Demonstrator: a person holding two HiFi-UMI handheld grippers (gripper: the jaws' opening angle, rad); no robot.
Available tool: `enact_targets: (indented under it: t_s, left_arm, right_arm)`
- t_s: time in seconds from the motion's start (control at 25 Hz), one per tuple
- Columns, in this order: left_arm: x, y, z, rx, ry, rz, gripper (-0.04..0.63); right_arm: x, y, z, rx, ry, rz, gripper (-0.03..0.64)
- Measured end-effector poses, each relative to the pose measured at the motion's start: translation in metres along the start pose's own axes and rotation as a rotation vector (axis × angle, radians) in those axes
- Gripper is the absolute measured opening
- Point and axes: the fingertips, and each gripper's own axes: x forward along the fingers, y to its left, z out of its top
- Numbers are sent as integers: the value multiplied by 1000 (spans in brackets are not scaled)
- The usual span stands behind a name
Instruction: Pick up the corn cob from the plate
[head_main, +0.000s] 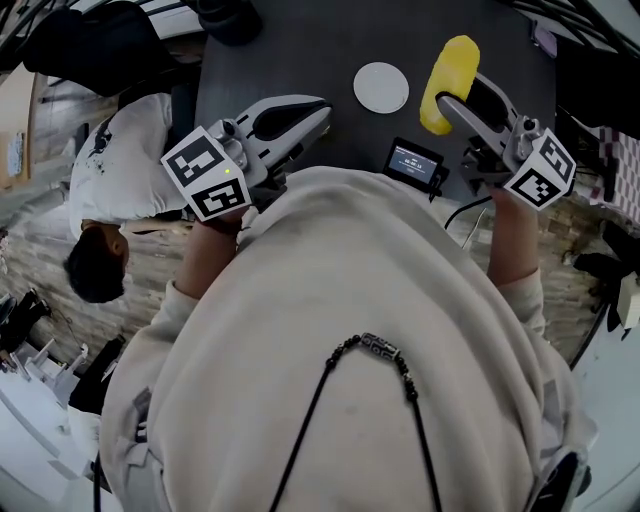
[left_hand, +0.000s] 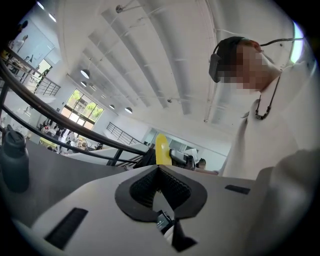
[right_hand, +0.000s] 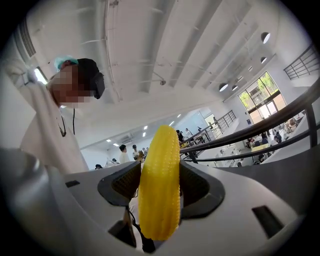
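Two hand-held grippers, one corn cob, one plate.

The right hand-held gripper (right_hand: 160, 172) has its jaws set wide, the ribbed black pads pressing both flanks of the corn cob (right_hand: 160, 190). The cob is yellow, tapered, with fine kernel rows, standing upright between the pads. From the head view it is off the plate, at the plate's 3 o'clock and not touching it.

The left hand-held gripper (left_hand: 159, 170) has its pads met, with nothing between them.

The plate (head_main: 381, 87) is white, round, flat and bare, on the dark matt desk (head_main: 300, 45). A small black screen unit (head_main: 414, 160) lies at the plate's 5 o'clock. One dark bottle (left_hand: 14, 160) stands at 9 o'clock in the left gripper view.

The wearer's pale sweater (head_main: 350, 330) hides the near desk edge.
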Motion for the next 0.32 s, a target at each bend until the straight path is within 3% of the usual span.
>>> enact_targets:
  t_s: [0.32]
  left_arm:
    - [29,-5,9,-26,23,-16,5]
  right_arm:
    - [-15,-15,17,7,21,-21,251]
